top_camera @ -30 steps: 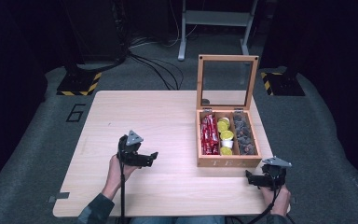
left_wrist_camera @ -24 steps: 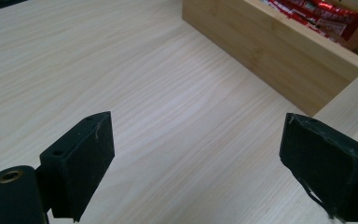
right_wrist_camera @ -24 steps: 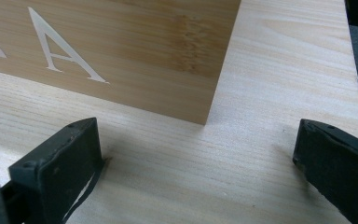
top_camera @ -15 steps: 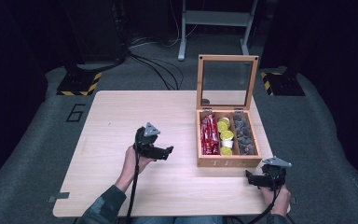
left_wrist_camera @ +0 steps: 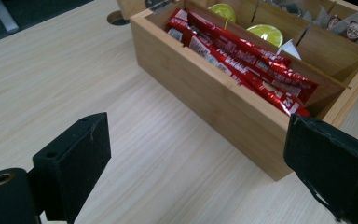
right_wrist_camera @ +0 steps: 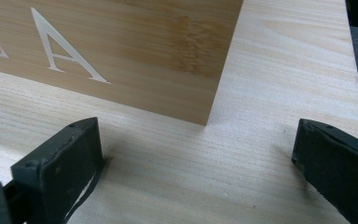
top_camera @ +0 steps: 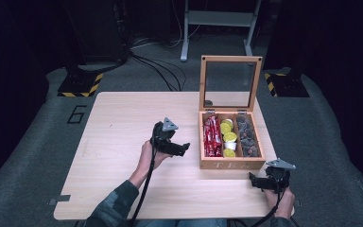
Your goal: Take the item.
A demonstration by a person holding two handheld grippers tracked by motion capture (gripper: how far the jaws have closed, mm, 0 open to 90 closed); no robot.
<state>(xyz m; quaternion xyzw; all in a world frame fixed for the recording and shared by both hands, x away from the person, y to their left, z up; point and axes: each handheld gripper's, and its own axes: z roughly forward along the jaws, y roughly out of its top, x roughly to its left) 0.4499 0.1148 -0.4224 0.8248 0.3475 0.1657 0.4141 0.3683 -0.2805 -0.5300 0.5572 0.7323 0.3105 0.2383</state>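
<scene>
A wooden tea box (top_camera: 231,164) stands on the right part of the table with its glass lid (top_camera: 230,82) upright. Red packets (top_camera: 211,137) fill its left compartment, yellow-topped cups (top_camera: 229,137) the middle one, dark tea bags (top_camera: 247,137) the right one. My left gripper (top_camera: 183,148) hovers just left of the box, open and empty. In the left gripper view its jaws (left_wrist_camera: 196,154) stand wide apart facing the box wall (left_wrist_camera: 214,88) and the red packets (left_wrist_camera: 247,60). My right gripper (top_camera: 254,181) rests open by the box's front right corner (right_wrist_camera: 121,46), jaws (right_wrist_camera: 198,144) spread over bare wood.
The light wooden table (top_camera: 123,118) has wide bare room on its left half. A round hole (left_wrist_camera: 118,18) sits in the tabletop behind the box. On the floor beyond are cables (top_camera: 160,66), two striped bases (top_camera: 80,85) and a metal stand (top_camera: 217,23).
My left gripper has moved right and slightly away from me, closing in on the box's left side. The right gripper and the box have stayed put.
</scene>
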